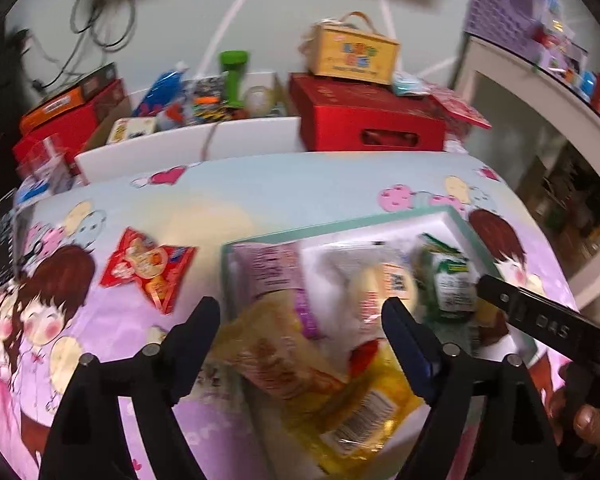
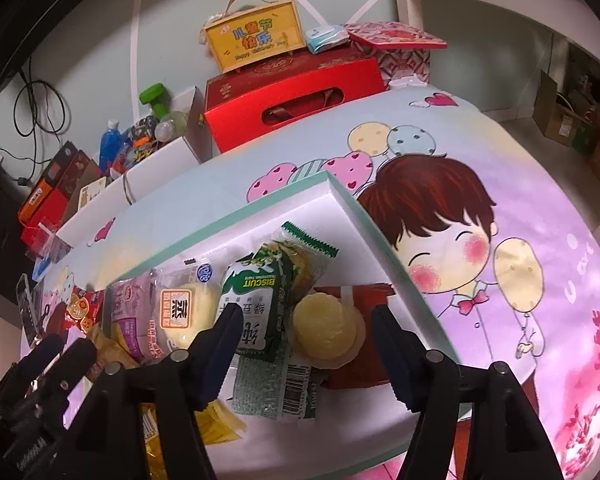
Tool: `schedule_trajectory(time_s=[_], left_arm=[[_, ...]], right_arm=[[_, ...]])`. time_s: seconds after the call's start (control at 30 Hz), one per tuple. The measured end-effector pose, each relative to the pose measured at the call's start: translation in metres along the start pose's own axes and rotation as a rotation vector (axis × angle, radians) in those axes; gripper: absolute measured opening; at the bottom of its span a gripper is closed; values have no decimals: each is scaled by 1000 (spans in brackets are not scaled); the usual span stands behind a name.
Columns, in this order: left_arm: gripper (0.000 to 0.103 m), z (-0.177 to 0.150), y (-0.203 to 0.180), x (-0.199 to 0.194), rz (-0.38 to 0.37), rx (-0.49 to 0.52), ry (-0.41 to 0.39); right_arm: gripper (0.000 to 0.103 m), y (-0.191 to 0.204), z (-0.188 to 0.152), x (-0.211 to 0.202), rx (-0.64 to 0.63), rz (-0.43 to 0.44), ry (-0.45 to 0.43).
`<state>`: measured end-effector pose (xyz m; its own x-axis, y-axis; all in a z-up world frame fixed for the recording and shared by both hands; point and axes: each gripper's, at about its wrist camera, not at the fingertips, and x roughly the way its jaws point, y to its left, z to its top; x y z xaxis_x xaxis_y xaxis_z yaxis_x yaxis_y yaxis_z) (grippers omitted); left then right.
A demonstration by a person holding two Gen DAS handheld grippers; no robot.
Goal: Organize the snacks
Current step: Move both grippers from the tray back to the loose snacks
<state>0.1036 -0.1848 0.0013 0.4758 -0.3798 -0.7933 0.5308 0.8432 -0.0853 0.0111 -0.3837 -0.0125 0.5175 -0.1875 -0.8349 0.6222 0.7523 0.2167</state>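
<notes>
We have both tools over the shallow white box with the mint-green rim [image 2: 332, 184], which sits on the tabletop covered in a pink-and-blue cartoon cloth [image 2: 540, 208]. The left gripper [image 1: 300, 320] has its jaws spread wide and nothing pressed between them; below the gap lies a yellow crinkly snack bag with a barcode label [image 1: 352, 412], hanging half over the near edge of the box. The right gripper [image 2: 304, 324] also stands with its jaws apart, gripping nothing, straddling a green-and-white biscuit packet [image 2: 260, 304] and a clear pack of round pale-yellow cakes [image 2: 326, 332]. Further left in the box lie a pale purple wrapped snack [image 2: 130, 312] and a clear-wrapped bun with an orange label [image 2: 180, 308]. One red foil snack packet [image 1: 148, 268] lies alone on the cloth, well apart from the box.

Our main worry is the yellow bag: as it overhangs the rim, a nudge from either jaw could tip it out onto the cloth. The box looks crowded, so pressing another packet in could crush the soft cakes or push the biscuit packet up over its neighbours. The two tools sit close together, and reaching across for the red packet risks them knocking each other. The left view is blurred, so we cannot judge exactly how the yellow bag rests.
</notes>
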Motion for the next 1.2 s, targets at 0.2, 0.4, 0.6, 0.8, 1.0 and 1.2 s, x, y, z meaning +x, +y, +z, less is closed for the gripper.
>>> schedule_trajectory(time_s=[0.2,0.4,0.6,0.8,1.0,1.2], left_arm=[[95,-3,21,8,67,-77,18],[97,-4,29,10,101,-96,18],[97,-6,33,13,122,-107,34],[97,-6,38,14,114,-120,46],[97,-5,42,12,94,-136,55],[97,-1,51,3,114,-126,45]], right_arm=[[92,7,-1,0,-31,-5,-14],[92,9,-1,0,-43,-3,-19],[103,12,-2,-2,-54,-10,-39],[103,14,-1,-2,-61,-8,-39],[103,19,-2,-3,-75,-5,-41],[103,28,1,-14,-67,6,-86]])
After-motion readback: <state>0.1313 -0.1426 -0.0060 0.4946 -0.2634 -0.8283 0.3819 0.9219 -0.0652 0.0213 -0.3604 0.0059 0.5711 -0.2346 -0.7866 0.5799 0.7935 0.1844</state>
